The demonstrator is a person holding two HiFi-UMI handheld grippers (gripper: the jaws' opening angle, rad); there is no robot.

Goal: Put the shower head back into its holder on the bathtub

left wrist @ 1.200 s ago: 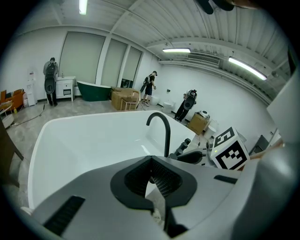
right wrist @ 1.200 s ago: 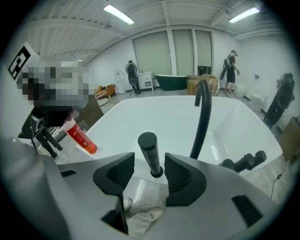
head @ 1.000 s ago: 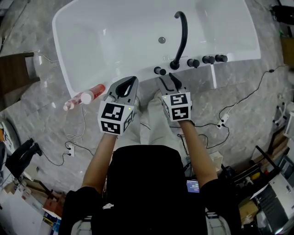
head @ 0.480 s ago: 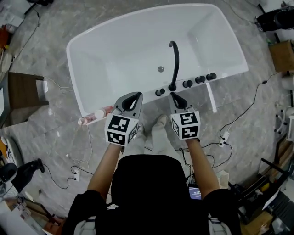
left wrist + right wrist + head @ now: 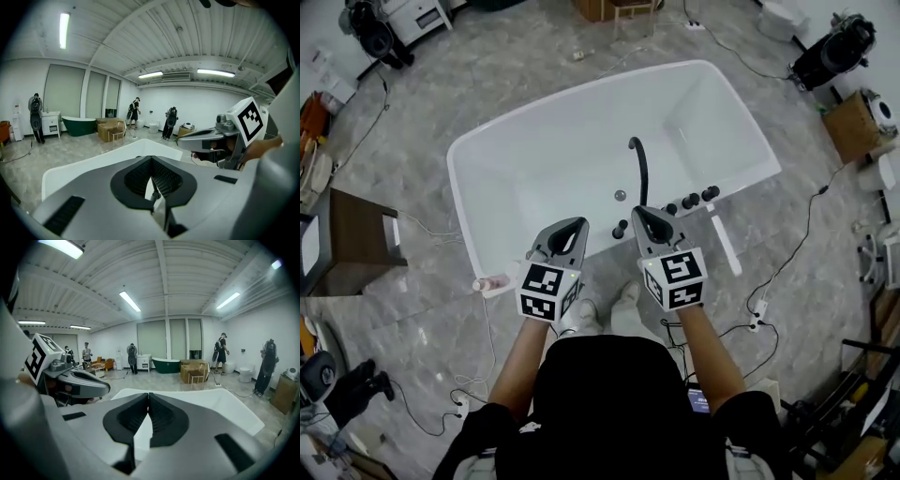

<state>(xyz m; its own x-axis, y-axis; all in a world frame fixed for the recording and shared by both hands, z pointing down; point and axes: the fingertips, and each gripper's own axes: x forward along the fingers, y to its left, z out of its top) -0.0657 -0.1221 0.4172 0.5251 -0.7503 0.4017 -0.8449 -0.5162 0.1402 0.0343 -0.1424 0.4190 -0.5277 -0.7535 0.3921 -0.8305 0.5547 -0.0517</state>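
Observation:
The white bathtub lies below me, with a black curved spout and a row of black knobs on its near rim. Beside the knobs a white bar-shaped piece slopes down the tub's outer side; I cannot tell whether it is the shower head. My left gripper hovers high over the near rim, shut and empty. To its right my right gripper hangs just short of the spout's base; its jaws have just been closing and now meet with nothing between them. Both point out over the tub.
A pink bottle lies at the tub's near left corner. Cables trail over the grey marble floor. A dark wooden stand is at the left. Another tub, boxes and several people stand far across the room.
Both grippers have risen well above the tub's rim, and the tub now looks smaller and farther away. The right gripper's jaws have closed.

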